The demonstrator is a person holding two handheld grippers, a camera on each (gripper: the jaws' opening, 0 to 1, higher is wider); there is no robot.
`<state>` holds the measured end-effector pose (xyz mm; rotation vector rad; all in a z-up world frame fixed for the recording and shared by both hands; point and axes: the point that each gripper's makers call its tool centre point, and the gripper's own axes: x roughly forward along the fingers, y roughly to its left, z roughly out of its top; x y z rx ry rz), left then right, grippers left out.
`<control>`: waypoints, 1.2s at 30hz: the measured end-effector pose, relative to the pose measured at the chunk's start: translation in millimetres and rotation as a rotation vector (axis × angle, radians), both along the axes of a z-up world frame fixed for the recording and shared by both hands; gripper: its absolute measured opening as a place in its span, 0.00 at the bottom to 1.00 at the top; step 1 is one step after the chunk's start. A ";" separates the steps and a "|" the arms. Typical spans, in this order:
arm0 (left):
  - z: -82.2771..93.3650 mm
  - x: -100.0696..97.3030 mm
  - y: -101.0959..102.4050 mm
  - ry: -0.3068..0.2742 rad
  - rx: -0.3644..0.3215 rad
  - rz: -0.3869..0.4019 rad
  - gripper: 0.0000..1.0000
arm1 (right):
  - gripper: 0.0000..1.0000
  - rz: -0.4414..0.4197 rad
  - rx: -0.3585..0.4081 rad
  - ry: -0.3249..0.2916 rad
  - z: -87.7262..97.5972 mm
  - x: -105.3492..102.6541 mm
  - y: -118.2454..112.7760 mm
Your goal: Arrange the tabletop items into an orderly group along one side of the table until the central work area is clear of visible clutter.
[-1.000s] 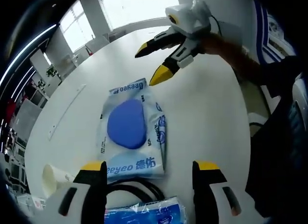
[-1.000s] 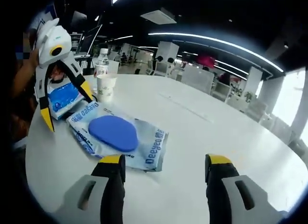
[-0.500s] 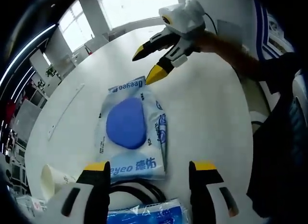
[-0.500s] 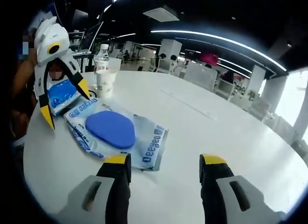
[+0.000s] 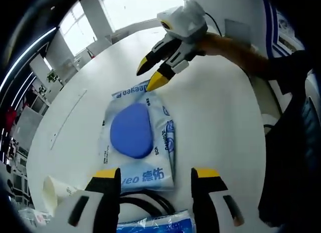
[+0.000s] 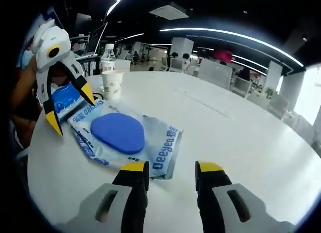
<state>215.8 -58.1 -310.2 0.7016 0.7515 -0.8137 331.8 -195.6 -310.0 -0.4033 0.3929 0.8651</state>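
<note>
In the right gripper view, the right gripper (image 6: 171,169) holds its jaws open low in the frame, just short of the wipes pack (image 6: 125,138) lying flat at centre left on the bench (image 6: 241,128). It looks light, soft and slippery; an edge seam should grip best. Beyond, upper left, the left gripper (image 6: 70,110) hangs open-jawed before a paper cup (image 6: 112,85) and bottle (image 6: 107,57).
</note>
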 end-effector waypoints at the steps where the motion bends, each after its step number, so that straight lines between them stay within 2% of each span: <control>1: -1.7 -0.4 0.6 0.005 0.007 -0.004 0.50 | 0.33 -0.001 0.002 0.006 -1.4 0.5 -0.2; 4: -5.5 -3.7 -0.3 0.023 0.016 -0.022 0.42 | 0.30 -0.007 0.011 0.036 -7.0 0.2 -2.5; 6: -6.5 -4.2 -1.4 0.027 0.013 -0.026 0.41 | 0.29 -0.008 0.029 0.063 -11.3 -1.0 -3.0; 12: -7.5 -4.8 -3.5 0.035 0.004 -0.037 0.35 | 0.22 0.005 0.057 0.086 -9.8 -3.0 1.8; 27: -8.3 -4.8 -2.6 0.035 -0.010 -0.044 0.27 | 0.15 0.025 0.050 0.092 -13.0 -4.1 6.6; 36: -8.6 -7.2 -4.9 0.045 -0.021 -0.059 0.13 | 0.13 0.026 0.040 0.088 -13.4 -4.1 6.0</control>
